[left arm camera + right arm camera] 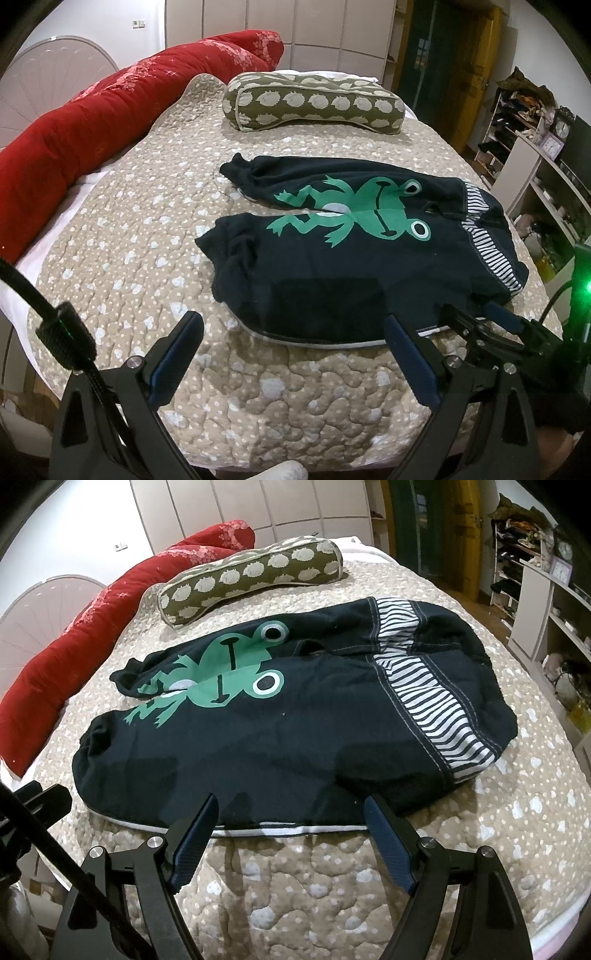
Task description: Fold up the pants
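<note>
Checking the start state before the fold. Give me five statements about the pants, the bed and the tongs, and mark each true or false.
1. The pants lie spread on the quilted bedspread. True.
2. The frog print is red. False: it is green, on dark navy fabric.
3. The left tongs are clamped on a pant leg. False: their jaws stand open at the near edge of the pants, holding nothing.
4. The right tongs are open, at the white-trimmed near edge of the pants. True.
5. The olive patterned pillow rests on top of the pants. False: it lies apart, farther up the bed, beside the red blanket.
</note>
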